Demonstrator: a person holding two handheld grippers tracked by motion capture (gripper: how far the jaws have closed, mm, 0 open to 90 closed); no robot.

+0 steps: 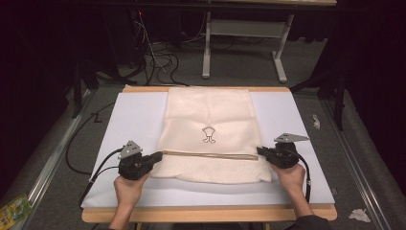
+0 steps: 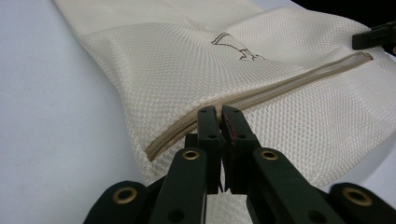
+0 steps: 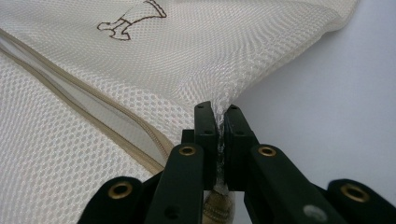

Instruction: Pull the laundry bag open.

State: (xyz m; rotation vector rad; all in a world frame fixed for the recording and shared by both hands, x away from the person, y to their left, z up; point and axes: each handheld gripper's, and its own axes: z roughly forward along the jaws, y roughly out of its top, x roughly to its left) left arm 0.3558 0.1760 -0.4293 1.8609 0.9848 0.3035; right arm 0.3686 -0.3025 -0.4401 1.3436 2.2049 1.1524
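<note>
We are pinching the mesh bag (image 1: 209,125), lying flat on the white surface (image 1: 129,120), at both zipper (image 2: 261,88) ends, left gripper (image 1: 156,156) and right gripper (image 1: 261,151) jaws pressed onto its fabric

mesh bag (image 1: 209,124) on table (image 1: 134,115), claws at sides

place: lab – dark room | cues: cable tangle (image 1: 155,57) on floor, metal stand (image 1: 244,45) – white-covered table (image 1: 129,120)

Black claws (image 1: 155,157) w/ brass rivets, grey plates, cables.
</note>
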